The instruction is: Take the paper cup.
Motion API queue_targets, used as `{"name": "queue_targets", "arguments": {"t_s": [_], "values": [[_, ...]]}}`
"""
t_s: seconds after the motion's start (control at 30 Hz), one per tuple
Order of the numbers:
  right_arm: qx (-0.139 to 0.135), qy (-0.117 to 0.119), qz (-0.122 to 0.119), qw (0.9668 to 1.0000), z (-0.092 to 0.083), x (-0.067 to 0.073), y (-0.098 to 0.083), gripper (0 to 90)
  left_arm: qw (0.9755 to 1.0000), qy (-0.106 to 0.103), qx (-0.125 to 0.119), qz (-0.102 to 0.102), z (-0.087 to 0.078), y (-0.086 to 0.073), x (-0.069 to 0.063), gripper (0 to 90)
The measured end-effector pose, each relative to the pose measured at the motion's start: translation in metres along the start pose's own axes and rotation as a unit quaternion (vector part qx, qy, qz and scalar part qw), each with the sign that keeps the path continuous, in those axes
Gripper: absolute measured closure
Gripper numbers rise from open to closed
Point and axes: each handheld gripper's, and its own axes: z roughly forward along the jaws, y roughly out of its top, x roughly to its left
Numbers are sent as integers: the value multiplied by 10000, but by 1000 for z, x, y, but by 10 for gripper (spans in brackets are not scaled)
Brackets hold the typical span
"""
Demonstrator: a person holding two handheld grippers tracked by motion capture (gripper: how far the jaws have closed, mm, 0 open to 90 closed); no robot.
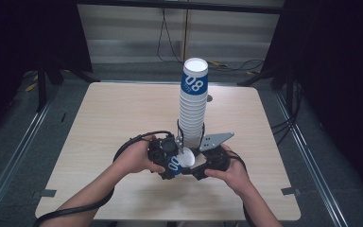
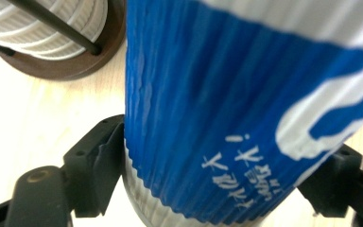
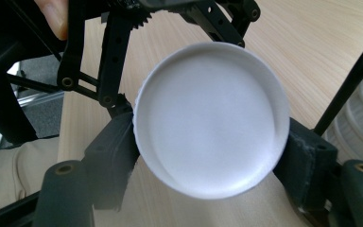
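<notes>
Left gripper [image 1: 168,158]: loosened around the blue-and-white ribbed paper cup [image 1: 177,161], wall between the jaws. Right gripper [image 1: 203,163]: clamped on the cup's white base at three and nine o'clock. Best pulled straight toward three o'clock, clear of the tall white cup stack [image 1: 192,106] at twelve.

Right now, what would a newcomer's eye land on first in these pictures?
The tall stack of ribbed white paper cups, topped by a blue-banded one, stands at the middle of the light wooden table. Just before it, the left gripper and right gripper meet around one blue-and-white ribbed paper cup.
</notes>
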Motion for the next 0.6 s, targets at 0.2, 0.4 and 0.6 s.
{"name": "queue_targets", "arguments": {"t_s": [0.2, 0.4, 0.6], "values": [[-96, -60, 14, 9999, -4, -2, 0, 282, 9997, -26, -218, -89, -3, -8, 3, 163], [-207, -111, 103, 9997, -10, -5, -2, 281, 9994, -48, -288, -181, -6, -19, 7, 157], [-208, -132, 147, 9996, -11, -6, -4, 280, 9975, -174, -552, -407, -9, -29, 10, 158]]}}
